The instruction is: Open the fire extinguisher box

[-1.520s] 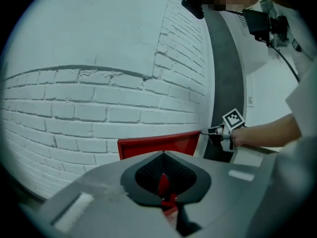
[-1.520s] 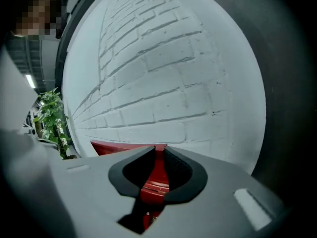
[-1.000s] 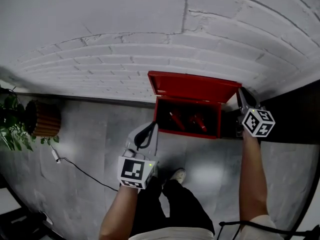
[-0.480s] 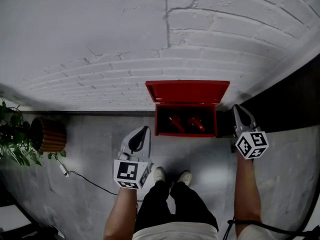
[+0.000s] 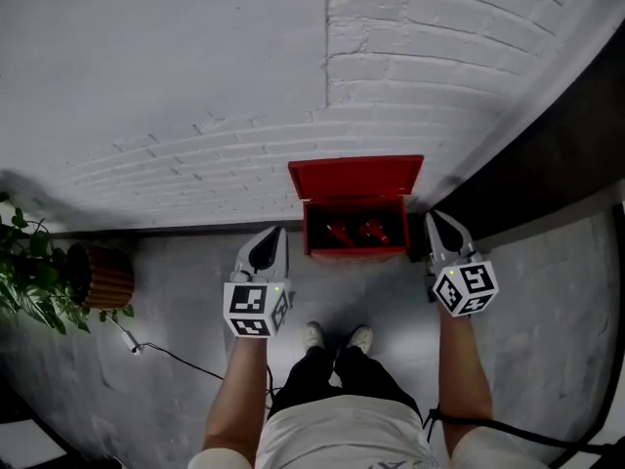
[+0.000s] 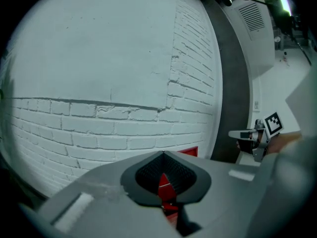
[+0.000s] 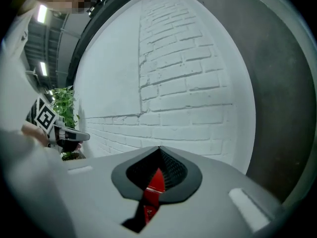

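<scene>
Red fire extinguisher box [image 5: 356, 179] stands open between both hand-held grippers [image 5: 273, 238] [image 5: 436, 223].

Nothing readable anywhere here, just the black-and-white square markers on the gripper cubes [image 5: 250, 310], no actual text or numbers.

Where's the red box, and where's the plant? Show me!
red box [image 5: 356, 177], head view, on its raised lid.
plant [image 5: 29, 286], head view, on its green leaves.
</scene>
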`<state>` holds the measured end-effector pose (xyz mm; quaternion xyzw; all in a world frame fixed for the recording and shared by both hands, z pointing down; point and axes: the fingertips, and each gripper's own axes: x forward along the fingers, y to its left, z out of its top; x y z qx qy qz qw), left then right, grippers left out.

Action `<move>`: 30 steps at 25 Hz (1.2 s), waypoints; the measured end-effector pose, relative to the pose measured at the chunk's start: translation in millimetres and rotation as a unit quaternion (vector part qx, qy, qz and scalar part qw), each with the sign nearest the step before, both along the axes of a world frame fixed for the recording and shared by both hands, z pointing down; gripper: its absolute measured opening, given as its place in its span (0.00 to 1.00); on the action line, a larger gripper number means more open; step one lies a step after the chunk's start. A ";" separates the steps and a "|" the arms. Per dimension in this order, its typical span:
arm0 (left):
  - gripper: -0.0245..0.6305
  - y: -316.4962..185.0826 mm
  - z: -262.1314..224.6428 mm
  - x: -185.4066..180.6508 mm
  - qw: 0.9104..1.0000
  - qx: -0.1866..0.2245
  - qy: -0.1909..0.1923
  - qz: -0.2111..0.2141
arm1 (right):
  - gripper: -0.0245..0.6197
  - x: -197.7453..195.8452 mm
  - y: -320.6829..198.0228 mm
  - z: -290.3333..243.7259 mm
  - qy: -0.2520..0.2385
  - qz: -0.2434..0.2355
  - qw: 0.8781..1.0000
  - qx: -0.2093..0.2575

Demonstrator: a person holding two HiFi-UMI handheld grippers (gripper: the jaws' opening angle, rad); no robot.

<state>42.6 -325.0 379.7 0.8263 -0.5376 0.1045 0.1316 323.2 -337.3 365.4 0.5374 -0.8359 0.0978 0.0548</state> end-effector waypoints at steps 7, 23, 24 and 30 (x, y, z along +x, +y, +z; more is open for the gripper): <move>0.05 20.5 -33.8 21.3 0.999 0.009 0.004 0.031 | 0.05 -24.1 23.9 -41.6 0.002 -0.019 1.000 0.017; 0.05 35.8 -101.3 31.7 0.997 0.056 0.007 0.046 | 0.05 -8.8 49.3 -98.6 0.015 -0.008 0.999 0.046; 0.05 36.0 -104.1 31.7 0.997 0.058 0.007 0.046 | 0.05 -9.2 49.8 -100.2 0.015 -0.008 0.999 0.047; 0.05 36.4 -108.7 33.6 0.997 0.062 0.007 0.049 | 0.05 -12.7 51.5 -103.8 0.015 -0.010 0.999 0.050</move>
